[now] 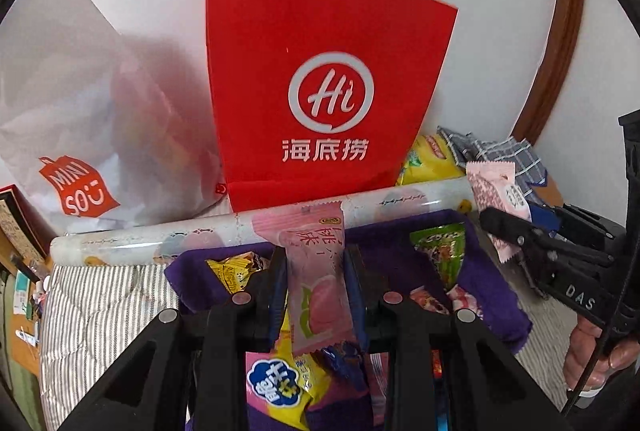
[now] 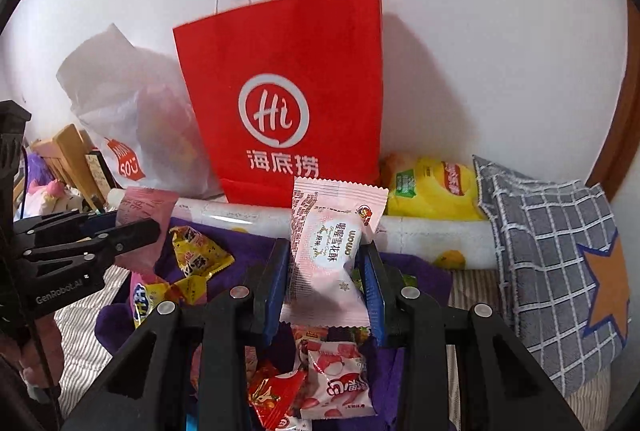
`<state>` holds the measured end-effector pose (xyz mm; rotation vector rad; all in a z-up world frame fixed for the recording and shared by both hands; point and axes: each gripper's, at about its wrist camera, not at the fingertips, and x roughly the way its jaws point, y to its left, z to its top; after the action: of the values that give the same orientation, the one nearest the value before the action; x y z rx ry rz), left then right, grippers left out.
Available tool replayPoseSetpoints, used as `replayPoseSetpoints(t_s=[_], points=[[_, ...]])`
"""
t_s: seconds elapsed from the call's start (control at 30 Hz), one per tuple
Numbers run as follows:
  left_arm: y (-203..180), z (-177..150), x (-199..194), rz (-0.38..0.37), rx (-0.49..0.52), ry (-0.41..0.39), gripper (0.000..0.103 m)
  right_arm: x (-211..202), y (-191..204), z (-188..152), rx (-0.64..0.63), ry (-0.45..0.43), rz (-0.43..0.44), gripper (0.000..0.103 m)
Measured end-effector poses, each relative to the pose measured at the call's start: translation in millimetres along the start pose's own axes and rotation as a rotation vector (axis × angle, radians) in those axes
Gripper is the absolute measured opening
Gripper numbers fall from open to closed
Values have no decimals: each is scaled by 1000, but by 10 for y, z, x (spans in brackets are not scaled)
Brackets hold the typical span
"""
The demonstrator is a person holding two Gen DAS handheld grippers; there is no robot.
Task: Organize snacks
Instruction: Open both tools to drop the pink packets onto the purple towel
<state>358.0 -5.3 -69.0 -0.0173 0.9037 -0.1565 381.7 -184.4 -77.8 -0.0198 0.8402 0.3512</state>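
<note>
My left gripper (image 1: 316, 271) is shut on a pink peach snack packet (image 1: 318, 295), held above a purple cloth (image 1: 496, 311) strewn with snack packets. My right gripper (image 2: 326, 263) is shut on a pale pink snowflake-crisp packet (image 2: 332, 251), also over the purple cloth (image 2: 248, 247). Each gripper shows in the other's view, the right gripper (image 1: 504, 227) with its packet (image 1: 494, 191), the left gripper (image 2: 132, 231) with its pink packet (image 2: 144, 207). A red Haidilao paper bag (image 1: 328, 91) stands upright against the wall straight ahead; it also shows in the right wrist view (image 2: 288, 91).
A white Miniso plastic bag (image 1: 80, 135) leans left of the red bag. A rolled printed sheet (image 1: 160, 235) lies across in front of both bags. A yellow chip bag (image 2: 432, 187) and a grey checked cloth (image 2: 552, 251) lie at the right. Striped bedding (image 1: 100, 311) lies underneath.
</note>
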Motion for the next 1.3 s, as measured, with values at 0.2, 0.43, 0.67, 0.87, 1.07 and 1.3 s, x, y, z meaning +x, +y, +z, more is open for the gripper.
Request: replayPoseSetpoints(t_s=[0.2, 0.43, 0.67, 0.87, 1.07, 1.3], points=[[138, -37, 185, -21, -25, 55, 26, 203, 9, -22, -44, 55, 10, 35], [260, -71, 356, -48, -60, 115, 26, 486, 87, -104, -100, 150, 46, 35], [252, -121, 503, -74, -73, 182, 26, 615, 105, -216, -132, 236, 65, 35], [243, -139, 538, -63, -67, 201, 27, 617, 92, -215, -142, 240, 59, 35], [212, -135, 536, -70, -55, 217, 30, 551, 65, -167, -118, 218, 46, 37], [149, -65, 372, -82, -47, 179, 61, 339, 8, -89, -64, 176, -7, 53]])
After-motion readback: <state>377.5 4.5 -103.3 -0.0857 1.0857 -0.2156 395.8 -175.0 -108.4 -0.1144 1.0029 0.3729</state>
